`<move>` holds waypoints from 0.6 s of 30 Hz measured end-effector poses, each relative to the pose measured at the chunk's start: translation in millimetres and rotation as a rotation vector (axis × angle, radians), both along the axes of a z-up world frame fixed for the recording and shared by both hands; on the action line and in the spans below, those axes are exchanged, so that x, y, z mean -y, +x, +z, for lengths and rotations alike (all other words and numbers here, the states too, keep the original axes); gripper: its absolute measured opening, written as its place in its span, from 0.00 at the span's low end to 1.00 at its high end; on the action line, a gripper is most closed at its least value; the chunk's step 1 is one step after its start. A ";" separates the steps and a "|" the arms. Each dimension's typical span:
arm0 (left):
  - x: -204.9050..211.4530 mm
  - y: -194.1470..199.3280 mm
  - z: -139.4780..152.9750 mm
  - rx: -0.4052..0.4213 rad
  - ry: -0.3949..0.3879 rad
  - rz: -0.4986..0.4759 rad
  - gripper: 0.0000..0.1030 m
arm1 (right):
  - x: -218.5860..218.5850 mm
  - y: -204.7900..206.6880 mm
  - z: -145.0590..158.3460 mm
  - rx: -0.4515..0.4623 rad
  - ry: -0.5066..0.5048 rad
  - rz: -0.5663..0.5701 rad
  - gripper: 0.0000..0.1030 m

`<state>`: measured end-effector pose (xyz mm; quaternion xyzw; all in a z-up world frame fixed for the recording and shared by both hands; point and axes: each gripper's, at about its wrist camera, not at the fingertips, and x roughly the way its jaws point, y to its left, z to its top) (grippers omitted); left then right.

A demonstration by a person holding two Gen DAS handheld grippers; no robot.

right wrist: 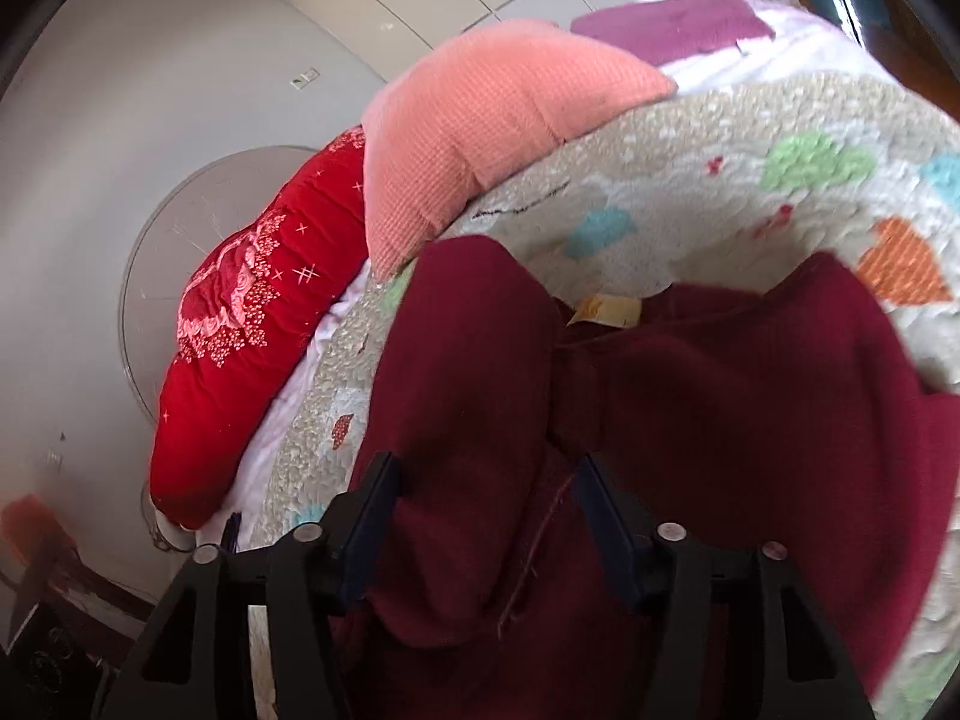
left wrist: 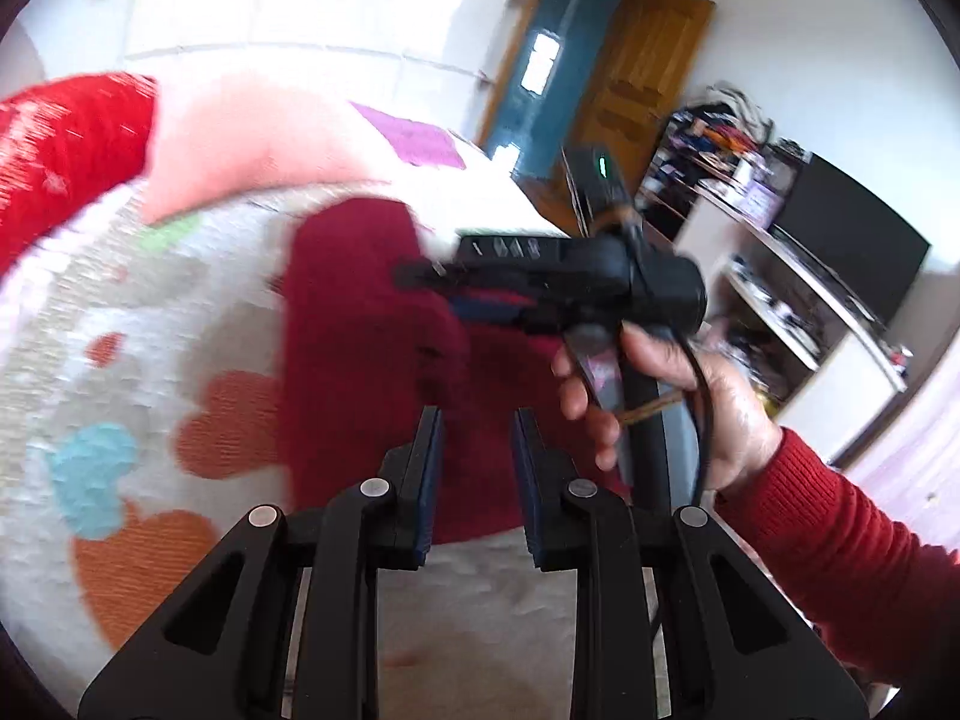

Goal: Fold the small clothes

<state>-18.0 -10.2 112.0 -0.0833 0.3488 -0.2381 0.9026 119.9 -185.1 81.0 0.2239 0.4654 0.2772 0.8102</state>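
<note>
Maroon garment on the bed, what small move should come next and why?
Probably close the right gripper on the maroon garment: its fingers are open with a raised fold between them, while the left gripper hovers open above the cloth.

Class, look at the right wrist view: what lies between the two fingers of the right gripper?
In the right wrist view, a raised fold of the maroon garment lies between the right gripper's open fingers, seam showing.

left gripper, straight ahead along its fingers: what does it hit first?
Most likely the maroon garment spread on the patterned quilt. The left gripper is open with nothing between its fingers, and the cloth fills the view just beyond its tips. The right gripper sits further on, slightly right; depth is unclear.
</note>
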 end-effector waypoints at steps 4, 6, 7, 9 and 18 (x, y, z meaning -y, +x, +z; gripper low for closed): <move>-15.6 11.4 -10.3 0.012 0.016 0.069 0.36 | -13.0 12.1 -16.2 -0.039 0.002 -0.025 0.67; -16.6 24.9 -23.3 -0.028 -0.007 0.064 0.36 | -15.8 15.7 -18.3 -0.043 0.001 -0.056 0.67; -14.1 32.2 -31.3 -0.048 -0.013 0.056 0.36 | -15.3 15.7 -17.4 -0.046 0.005 -0.066 0.67; -10.7 30.2 -36.6 -0.071 -0.012 0.014 0.36 | -12.7 16.7 -16.5 -0.055 0.043 -0.077 0.67; 2.0 11.7 -20.1 -0.086 -0.017 -0.072 0.36 | 3.8 -19.4 37.8 0.133 -0.054 -0.018 0.16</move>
